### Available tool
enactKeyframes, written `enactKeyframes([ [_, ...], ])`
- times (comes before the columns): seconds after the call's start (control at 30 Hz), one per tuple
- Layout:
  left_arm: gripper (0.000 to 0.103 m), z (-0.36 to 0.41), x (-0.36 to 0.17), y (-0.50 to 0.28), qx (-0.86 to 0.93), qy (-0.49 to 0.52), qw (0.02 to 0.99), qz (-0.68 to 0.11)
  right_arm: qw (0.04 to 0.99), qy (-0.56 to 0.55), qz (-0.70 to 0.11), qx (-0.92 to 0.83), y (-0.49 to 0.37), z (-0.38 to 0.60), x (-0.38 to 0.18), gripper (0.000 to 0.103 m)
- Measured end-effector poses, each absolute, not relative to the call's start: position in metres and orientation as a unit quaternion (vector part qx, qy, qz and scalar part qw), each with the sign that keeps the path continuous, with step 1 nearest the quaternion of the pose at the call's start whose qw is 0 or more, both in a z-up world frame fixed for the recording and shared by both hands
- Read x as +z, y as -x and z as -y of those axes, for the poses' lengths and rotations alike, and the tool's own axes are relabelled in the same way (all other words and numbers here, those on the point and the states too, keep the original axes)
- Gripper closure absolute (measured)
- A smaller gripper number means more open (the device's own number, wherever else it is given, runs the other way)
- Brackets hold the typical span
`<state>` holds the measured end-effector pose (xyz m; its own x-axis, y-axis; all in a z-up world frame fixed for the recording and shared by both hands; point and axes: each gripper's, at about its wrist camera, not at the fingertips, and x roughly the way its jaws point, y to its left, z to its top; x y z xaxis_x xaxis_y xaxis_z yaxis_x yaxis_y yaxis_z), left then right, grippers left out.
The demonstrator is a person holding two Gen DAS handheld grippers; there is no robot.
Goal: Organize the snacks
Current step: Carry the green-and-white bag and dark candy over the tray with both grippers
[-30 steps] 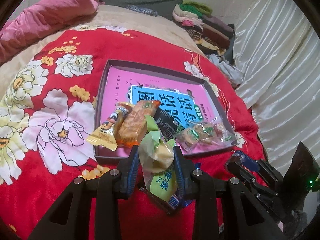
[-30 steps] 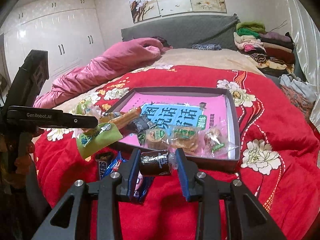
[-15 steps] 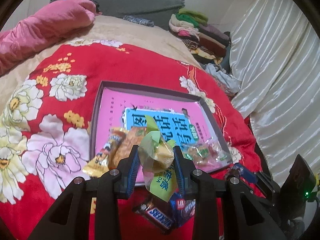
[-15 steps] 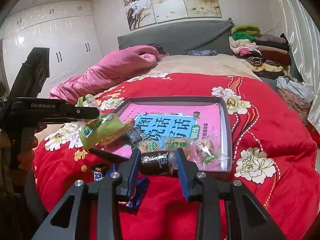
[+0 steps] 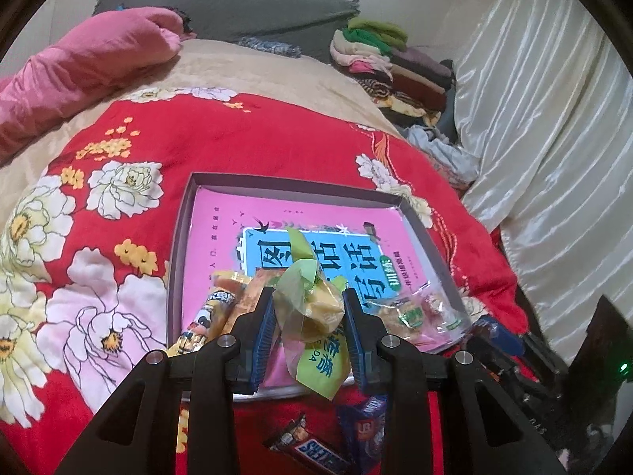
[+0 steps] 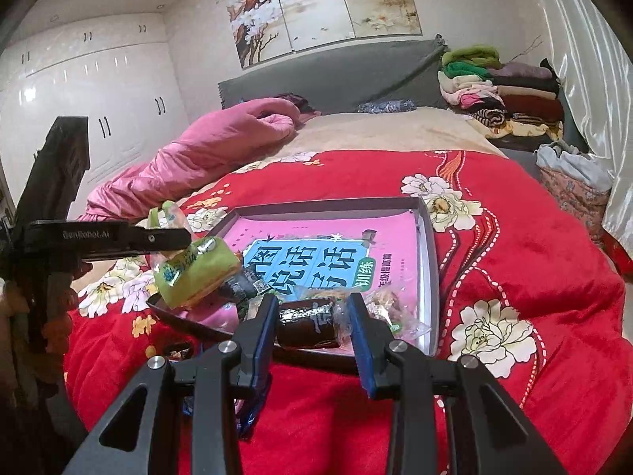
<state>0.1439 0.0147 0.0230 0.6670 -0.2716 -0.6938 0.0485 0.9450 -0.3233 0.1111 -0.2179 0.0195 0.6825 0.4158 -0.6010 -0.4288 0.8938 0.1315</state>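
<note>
Two snacks are in the air at once, and that is where the trouble could start. The left gripper [image 5: 308, 316] has its jaws closed on a green-wrapped cake [image 5: 312, 312], pinching the soft wrapper near its middle so that the printed tail hangs loose below; a wrapper this slack could slide out of the pads, or the cake inside could squash if the squeeze tightens. The right gripper [image 6: 312, 322] is clamped on a dark brown wrapped cake [image 6: 306, 326], held crosswise, and its crinkled end sticks out past one pad, so a snag on the near wall of the tray [image 6: 429, 261] could twist it free. Both loads hover at the tray's near edge, above the snacks already lying in it [image 5: 411, 314], and a low pass could knock those packets or tip the shallow tray on the soft red bedspread [image 6: 534, 277]. More bars [image 5: 316, 449] lie on the bedspread just short of the tray, under the left gripper, and a dropped cake would land among them. Both grippers point forward and downward toward the tray, side by side, the left one visible from the right camera with its cake above the tray's near left corner.
</note>
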Motion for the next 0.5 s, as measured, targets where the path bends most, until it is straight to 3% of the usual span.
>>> enactKeyframes([
  [0.5, 0.069, -0.003, 0.005, -0.149, -0.091, 0.103, 0.906, -0.401, 0.915, 0.009, -0.335, 0.225, -0.121, 0.217, 0.013, 0.067],
])
